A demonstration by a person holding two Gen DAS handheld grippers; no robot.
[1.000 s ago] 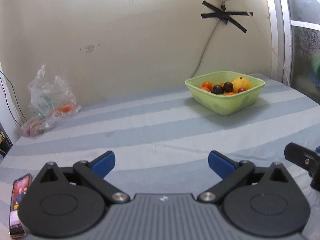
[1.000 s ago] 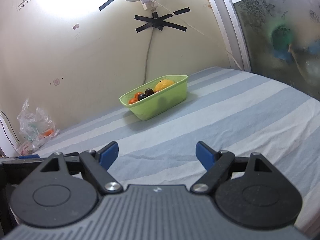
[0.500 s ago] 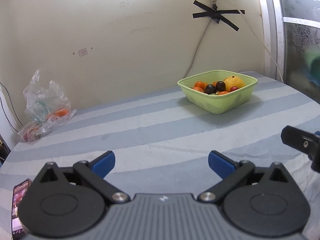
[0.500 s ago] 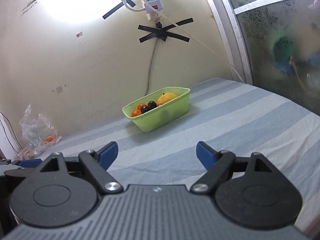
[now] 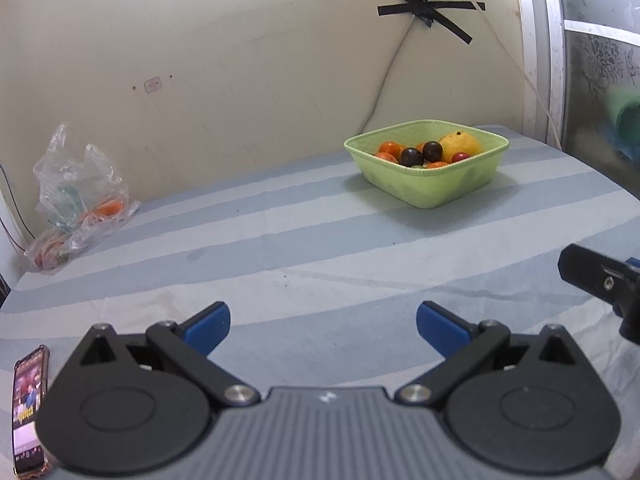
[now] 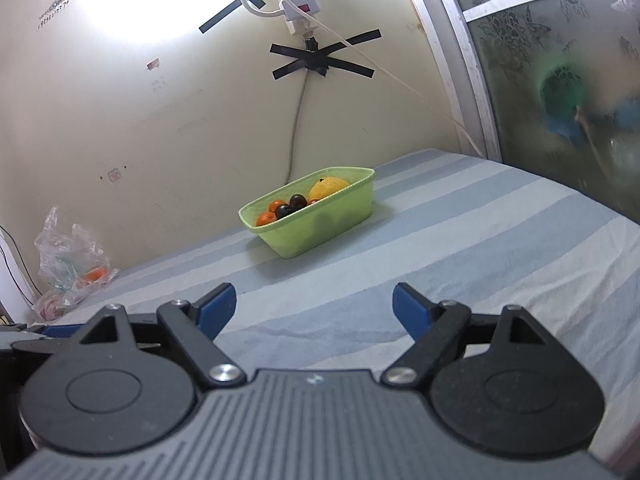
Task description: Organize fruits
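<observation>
Well ahead of both grippers' spread, empty fingers (image 5: 206,322), the fruit basket (image 5: 430,192).

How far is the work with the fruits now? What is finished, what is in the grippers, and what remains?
Looks done: the fruits lie together in the green basket, including a yellow fruit and two dark ones; none lies loose on the striped cloth. In hand: nothing; the left gripper and right gripper are open and short of the basket. Left: possibly the orange item in the plastic bag, though that is unclear.
</observation>
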